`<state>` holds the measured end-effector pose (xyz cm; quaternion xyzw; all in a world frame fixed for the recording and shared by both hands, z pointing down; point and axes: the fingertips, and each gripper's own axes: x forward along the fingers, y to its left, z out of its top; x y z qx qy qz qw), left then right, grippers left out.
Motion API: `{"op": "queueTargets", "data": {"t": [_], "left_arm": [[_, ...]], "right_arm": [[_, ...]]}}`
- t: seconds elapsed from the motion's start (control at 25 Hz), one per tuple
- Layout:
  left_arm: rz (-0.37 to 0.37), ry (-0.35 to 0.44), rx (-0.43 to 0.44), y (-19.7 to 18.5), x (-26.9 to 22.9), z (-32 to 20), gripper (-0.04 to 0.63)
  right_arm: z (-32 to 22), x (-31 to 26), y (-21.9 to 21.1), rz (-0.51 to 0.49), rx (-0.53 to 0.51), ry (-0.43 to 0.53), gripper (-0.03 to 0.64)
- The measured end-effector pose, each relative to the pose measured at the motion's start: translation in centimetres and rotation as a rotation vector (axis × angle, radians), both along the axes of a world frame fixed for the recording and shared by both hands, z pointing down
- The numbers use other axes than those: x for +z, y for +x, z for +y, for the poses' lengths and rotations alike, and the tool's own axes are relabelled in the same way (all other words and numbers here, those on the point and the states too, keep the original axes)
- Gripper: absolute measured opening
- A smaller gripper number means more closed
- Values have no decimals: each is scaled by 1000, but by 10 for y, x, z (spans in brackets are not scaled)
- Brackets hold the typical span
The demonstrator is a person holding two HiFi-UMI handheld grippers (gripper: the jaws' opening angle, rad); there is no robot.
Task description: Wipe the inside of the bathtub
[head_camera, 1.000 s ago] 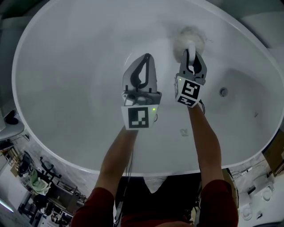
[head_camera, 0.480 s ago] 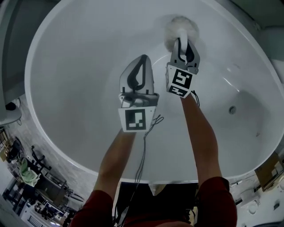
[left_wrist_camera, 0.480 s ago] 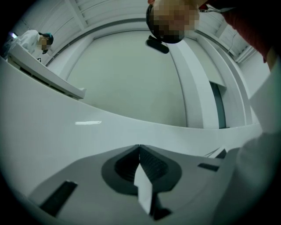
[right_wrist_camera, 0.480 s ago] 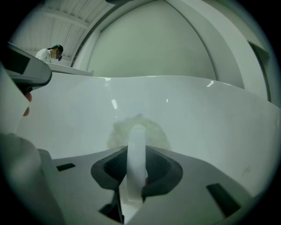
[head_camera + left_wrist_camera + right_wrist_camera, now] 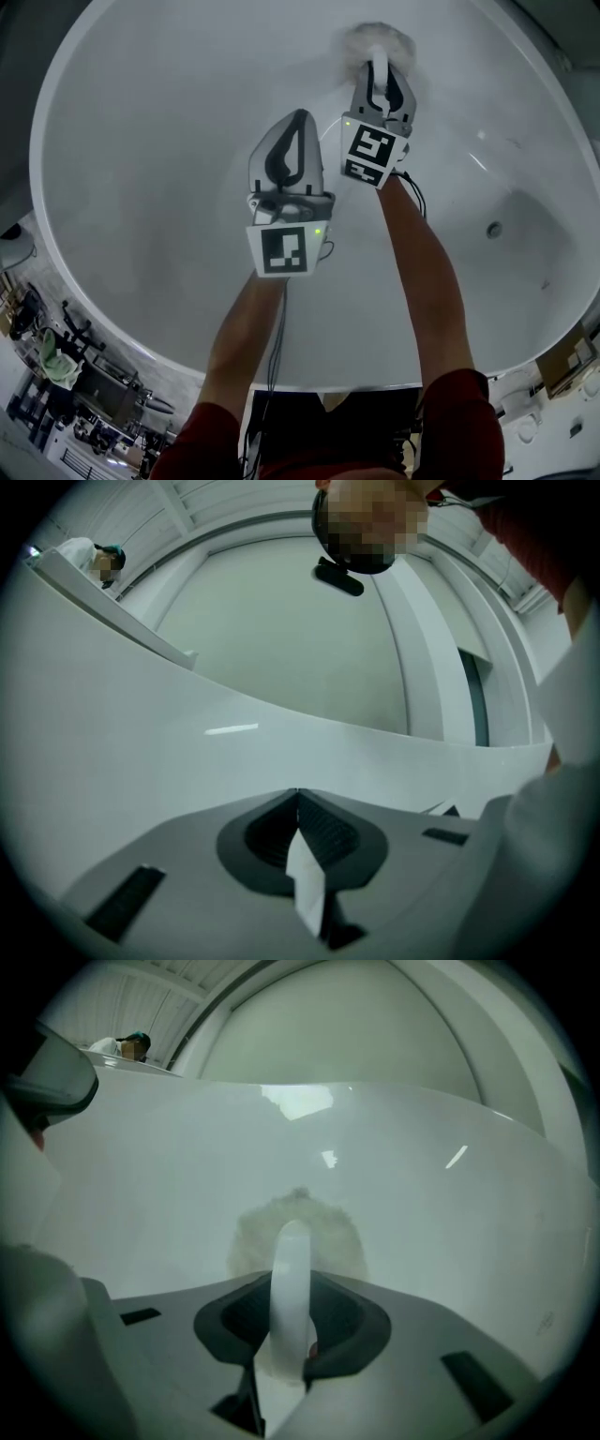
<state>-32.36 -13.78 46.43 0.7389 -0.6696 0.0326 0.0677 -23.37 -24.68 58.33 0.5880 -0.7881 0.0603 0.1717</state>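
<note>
Reaching over the near rim of the white oval bathtub [image 5: 141, 141], both forearms [image 5: 246, 328] stretch down into the basin, with red sleeves [image 5: 202, 436] at the bottom of the head view. The right gripper [image 5: 380, 67] is farther in, by the tub's far wall, its jaws clamped on the white handle [image 5: 291, 1269] of a scrubber [image 5: 377, 41]. The handle stands upright between the dark pads, and the fluffy round head is pressed flat against the inner wall near the far rim. The left gripper [image 5: 298, 120] hangs just beside it on the left, a little nearer the person and clear of the tub surface. Its own view shows the ribbed pads [image 5: 323, 829] brought together at the tips, with nothing grasped between them and only smooth white tub wall beyond. A small round drain [image 5: 494, 229] sits in the tub's right end – well apart from both grippers
</note>
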Motion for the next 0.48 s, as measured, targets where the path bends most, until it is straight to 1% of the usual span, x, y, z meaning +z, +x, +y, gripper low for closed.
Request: {"op": "queueTargets", "data": {"t": [0.12, 0.28, 0.4, 0.48], "left_arm": [[7, -6, 2, 5, 4, 0, 15], [-2, -10, 23, 11, 4, 8, 15], [-16, -13, 36, 14, 1, 12, 15], [-22, -15, 33, 22, 2, 13, 15]], "right_arm": [[1, 7, -1, 13, -15, -23, 97], [6, 5, -1, 24, -22, -23, 95], [7, 1, 6, 28, 0, -25, 95], [7, 1, 19, 6, 33, -38, 95]]}}
